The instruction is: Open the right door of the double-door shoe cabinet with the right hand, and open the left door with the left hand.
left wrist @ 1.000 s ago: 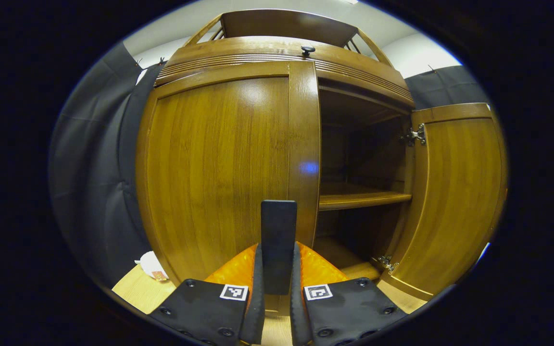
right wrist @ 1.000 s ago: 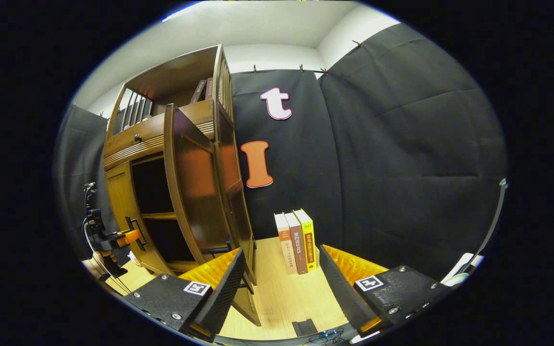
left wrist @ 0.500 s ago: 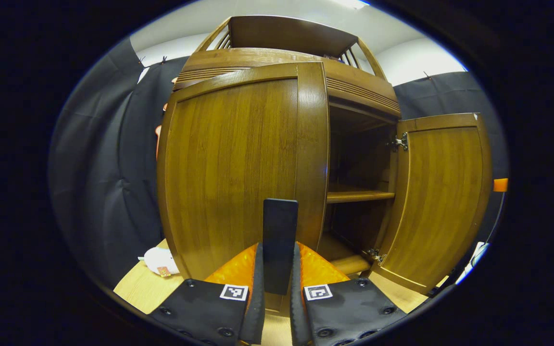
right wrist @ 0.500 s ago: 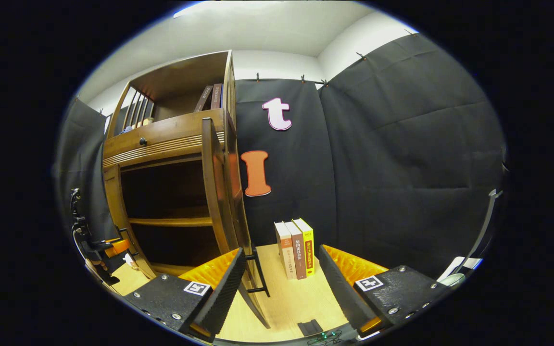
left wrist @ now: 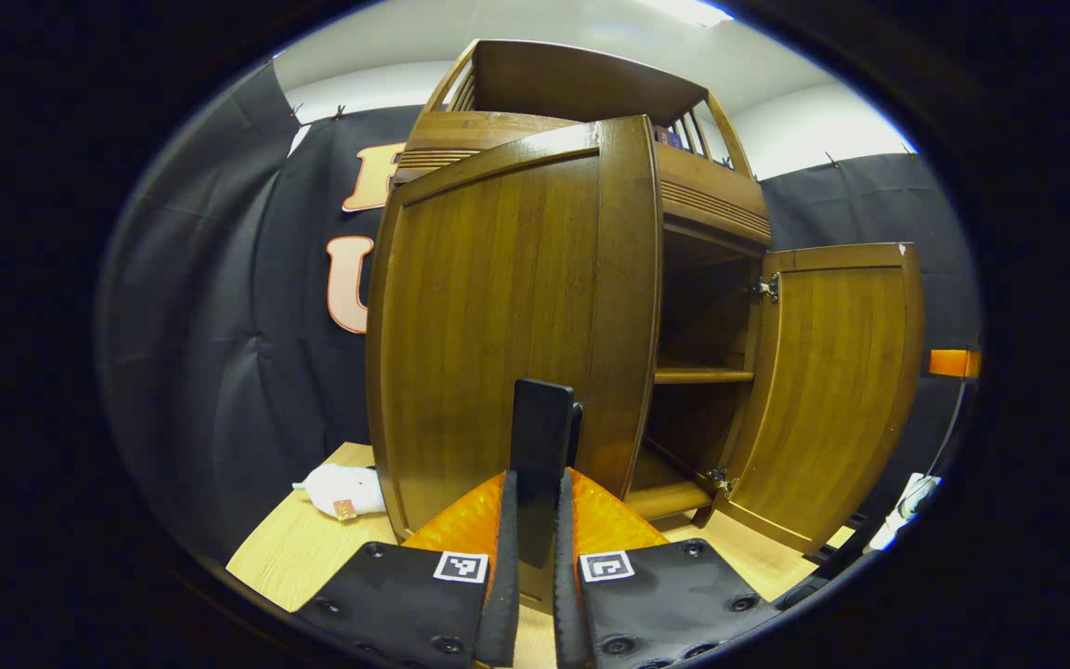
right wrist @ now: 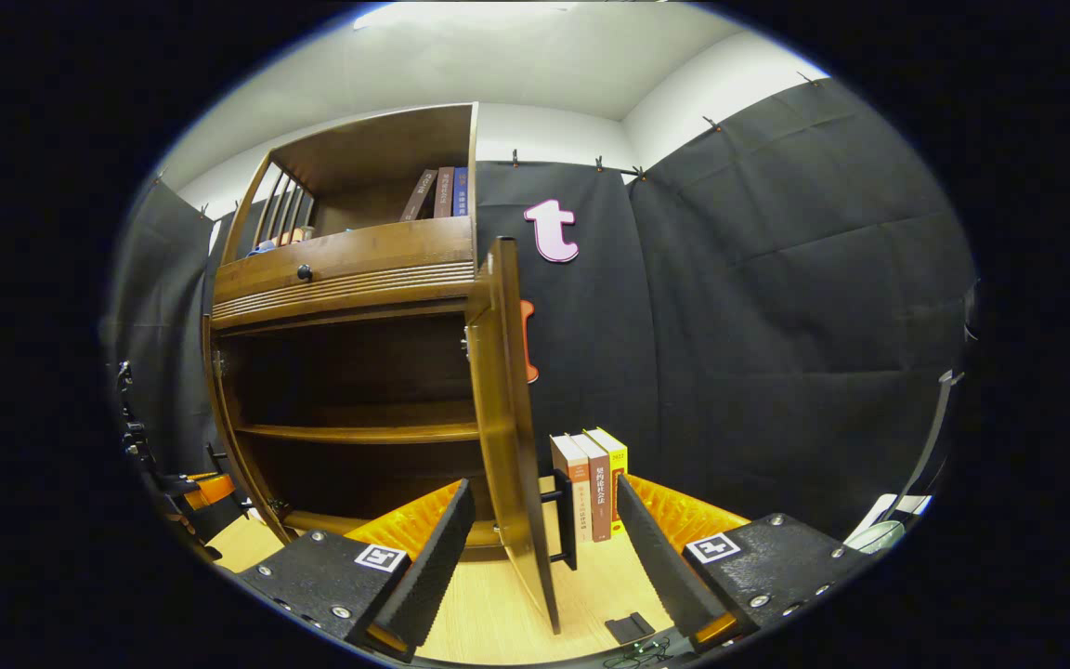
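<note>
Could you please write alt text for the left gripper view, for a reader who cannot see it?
The left tongs are shut on the dark handle of the wooden shoe cabinet's left door, which stands swung open. Beside it the right door is open too, showing a shelf inside.

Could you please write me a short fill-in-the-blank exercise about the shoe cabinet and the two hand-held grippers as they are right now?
1. The left hand-held gripper is shut on the ____ of the left door.
2. The right hand-held gripper has its fingers ____, apart from the right door.
3. On the floor beside the right door stand three upright ____.
4. A wooden ____ divides the cabinet's interior.

Missing words: handle; open; books; shelf
</note>
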The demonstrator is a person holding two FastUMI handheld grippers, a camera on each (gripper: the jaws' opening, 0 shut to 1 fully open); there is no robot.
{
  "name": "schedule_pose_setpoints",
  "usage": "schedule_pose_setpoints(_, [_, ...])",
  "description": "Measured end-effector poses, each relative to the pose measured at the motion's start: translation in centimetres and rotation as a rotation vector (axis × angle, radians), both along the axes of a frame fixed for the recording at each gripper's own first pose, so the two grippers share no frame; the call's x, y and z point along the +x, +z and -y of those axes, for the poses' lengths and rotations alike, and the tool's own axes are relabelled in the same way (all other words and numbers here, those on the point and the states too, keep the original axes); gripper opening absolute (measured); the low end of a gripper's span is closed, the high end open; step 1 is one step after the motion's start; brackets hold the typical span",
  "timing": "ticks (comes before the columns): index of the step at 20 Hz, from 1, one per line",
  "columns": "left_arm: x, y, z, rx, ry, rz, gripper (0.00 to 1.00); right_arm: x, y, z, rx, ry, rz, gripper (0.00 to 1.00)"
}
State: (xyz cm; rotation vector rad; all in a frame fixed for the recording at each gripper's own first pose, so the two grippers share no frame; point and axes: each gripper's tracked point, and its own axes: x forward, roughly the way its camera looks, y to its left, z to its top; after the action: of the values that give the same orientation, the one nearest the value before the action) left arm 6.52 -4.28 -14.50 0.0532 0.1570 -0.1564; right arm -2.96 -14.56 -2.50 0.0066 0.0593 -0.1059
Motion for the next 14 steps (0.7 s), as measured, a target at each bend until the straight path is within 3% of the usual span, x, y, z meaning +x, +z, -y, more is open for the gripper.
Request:
schedule_pose_setpoints(3, [-1.3, 0.4, -1.6, 0.028, -0.005, 0.003, 0.22, -0.1, -0.2, -2.3, 0.0, 0.024, -0.003, 0.94])
schedule_pose_setpoints(8, [-2.8, 0.9, -4.4, -0.012, 0.016, -0.012, 0.22, -0.1, 0.0, -6.4, -0.003, 0.068, 0.008, 0.94])
schedule_pose_setpoints(9, [-3.2, 1.2, -5.1, 0.016, 0.019, -0.006, 0.14, -0.2, 0.0, -7.0, -0.006, 0.075, 0.01, 0.94])
schedule_pose_setpoints(11, [-3.6, 1.5, -5.9, 0.051, 0.02, -0.001, 0.12, -0.2, -0.1, -8.3, -0.005, 0.092, 0.011, 0.94])
schedule_pose_setpoints(14, [-3.9, 1.7, -7.9, 0.018, 0.026, -0.009, 0.14, -0.1, -0.3, -10.3, -0.003, 0.115, 0.007, 0.94])
